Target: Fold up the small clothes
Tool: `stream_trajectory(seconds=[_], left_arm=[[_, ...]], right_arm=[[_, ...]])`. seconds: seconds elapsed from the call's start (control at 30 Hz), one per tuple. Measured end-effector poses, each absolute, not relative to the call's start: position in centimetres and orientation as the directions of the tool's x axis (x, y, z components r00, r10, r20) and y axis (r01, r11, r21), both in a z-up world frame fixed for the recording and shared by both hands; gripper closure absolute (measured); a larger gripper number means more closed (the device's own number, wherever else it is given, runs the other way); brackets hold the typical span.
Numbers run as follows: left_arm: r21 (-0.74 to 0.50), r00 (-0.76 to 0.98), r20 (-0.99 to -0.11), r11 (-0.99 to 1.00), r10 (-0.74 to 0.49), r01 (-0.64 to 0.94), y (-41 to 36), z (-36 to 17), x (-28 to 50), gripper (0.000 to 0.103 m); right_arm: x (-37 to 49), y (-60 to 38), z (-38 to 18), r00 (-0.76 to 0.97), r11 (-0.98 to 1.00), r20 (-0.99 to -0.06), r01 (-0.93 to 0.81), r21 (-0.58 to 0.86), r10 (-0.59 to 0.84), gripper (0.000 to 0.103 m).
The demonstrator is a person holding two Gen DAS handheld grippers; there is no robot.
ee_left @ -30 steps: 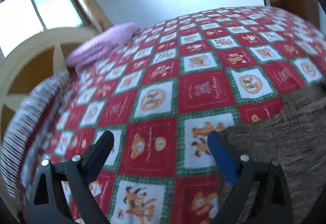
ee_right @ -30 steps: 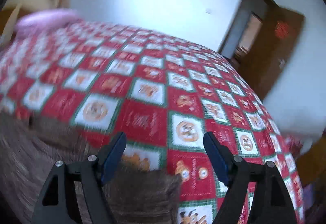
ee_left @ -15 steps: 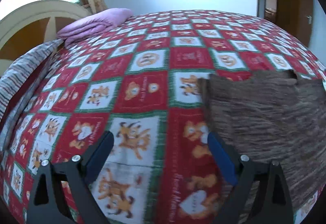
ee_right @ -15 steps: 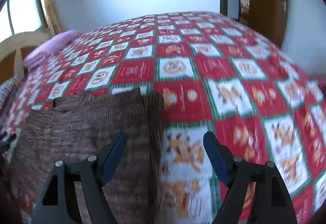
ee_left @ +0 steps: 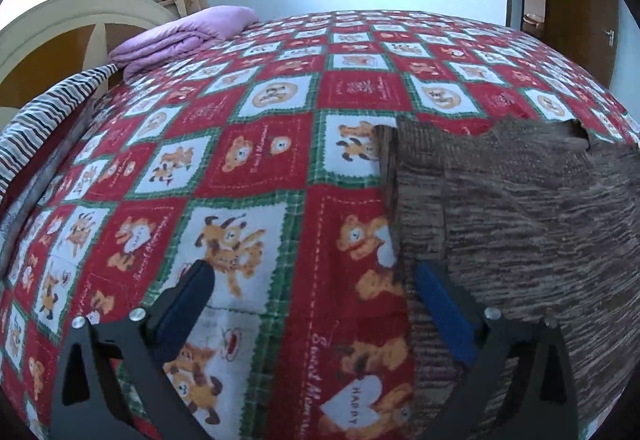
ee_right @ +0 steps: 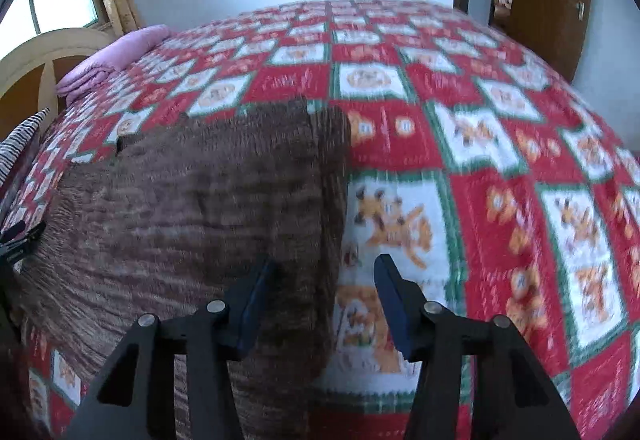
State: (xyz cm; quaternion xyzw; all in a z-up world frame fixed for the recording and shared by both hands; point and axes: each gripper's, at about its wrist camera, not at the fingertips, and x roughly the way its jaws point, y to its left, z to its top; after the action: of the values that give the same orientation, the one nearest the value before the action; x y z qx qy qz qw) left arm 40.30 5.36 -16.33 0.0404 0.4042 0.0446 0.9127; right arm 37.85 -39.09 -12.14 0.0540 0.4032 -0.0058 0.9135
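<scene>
Brown knitted garment (ee_left: 520, 224) lies flat on the red-checked bed quilt (ee_left: 248, 168), long axis 6-to-12; left hand-held gripper (ee_left: 316, 288) and right hand-held gripper (ee_right: 326, 276) straddle its opposite side edges, both spread, empty.

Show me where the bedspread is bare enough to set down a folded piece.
Bare bedspread lies between the brown knit garment and the striped cloth, below the purple blanket; also to the garment's right. Crowded: the garment itself.

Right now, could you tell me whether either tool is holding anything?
Nothing is held. The left tool and right tool are both open over the brown sweater.
</scene>
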Motion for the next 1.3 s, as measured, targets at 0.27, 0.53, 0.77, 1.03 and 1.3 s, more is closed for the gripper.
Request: stream_trajectory(seconds=[0.27, 0.53, 0.77, 1.03, 1.3], left_arm=[[0.005, 0.679, -0.732, 0.997, 0.056, -0.077, 7.0, -16.2, 39.9, 0.0], [0.007, 0.662, -0.748, 0.998, 0.052, -0.07, 6.8, -16.6, 40.2, 0.0], [-0.005, 0.654, -0.755, 0.998, 0.039, -0.066, 6.8, -16.8, 40.3, 0.0], [0.001, 0.658, -0.751, 0.998, 0.046, -0.068, 6.7, -16.7, 40.2, 0.0], [0.101, 0.662, -0.736, 0.99, 0.138, -0.094, 5.9, -16.7, 39.8, 0.0]], right_arm=[[44.4, -38.0, -12.9, 0.618, 0.998, -0.786, 0.036, 0.055, 0.021, 0.076], [42.5, -40.0, -11.9, 0.692, 0.992, -0.722, 0.102, 0.075, -0.016, 0.102], [43.6, -40.6, -13.9, 0.652, 0.987, -0.758, 0.136, 0.091, -0.02, 0.101], [40.3, -37.5, -10.8, 0.668, 0.995, -0.744, 0.078, 0.055, -0.012, 0.073], [34.8, -32.6, -14.0, 0.642, 0.998, -0.765, -0.046, 0.032, 0.054, 0.066]])
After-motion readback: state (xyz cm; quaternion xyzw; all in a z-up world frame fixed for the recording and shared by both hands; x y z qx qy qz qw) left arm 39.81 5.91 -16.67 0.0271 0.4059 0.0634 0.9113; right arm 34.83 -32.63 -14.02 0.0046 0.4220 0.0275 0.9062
